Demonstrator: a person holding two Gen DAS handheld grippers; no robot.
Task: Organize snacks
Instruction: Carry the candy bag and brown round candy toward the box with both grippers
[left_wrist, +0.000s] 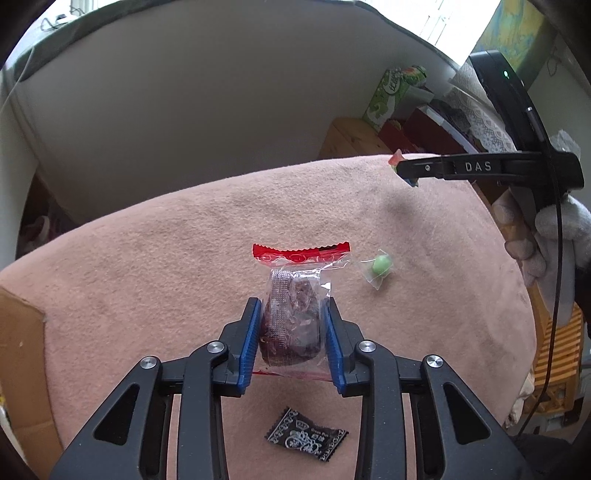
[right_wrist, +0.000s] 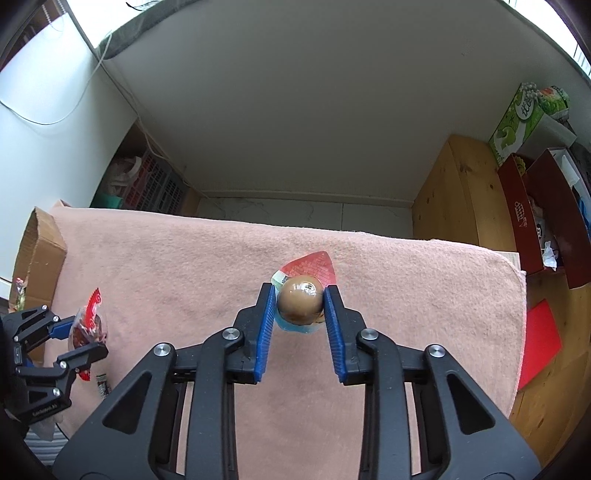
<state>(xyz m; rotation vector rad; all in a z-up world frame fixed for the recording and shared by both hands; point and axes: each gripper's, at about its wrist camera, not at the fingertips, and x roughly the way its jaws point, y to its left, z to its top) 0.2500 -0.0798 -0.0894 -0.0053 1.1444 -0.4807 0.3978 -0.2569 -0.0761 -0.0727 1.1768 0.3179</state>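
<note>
Though wrapped, egg (right_wrist: 300, 303) between tool (right_wrist: 300, 308) (right)

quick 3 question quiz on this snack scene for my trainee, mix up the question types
1. True or false: the left tool holds a clear packet with a red top edge.
2. What does the right tool grip? A) a black sachet B) a brown egg-shaped snack C) a green box
3. Which two loose snacks lie on the pink cloth in the left wrist view?

Key
1. True; its pads press the packet's sides.
2. B
3. A small green candy in a clear wrapper and a black patterned sachet.
</note>
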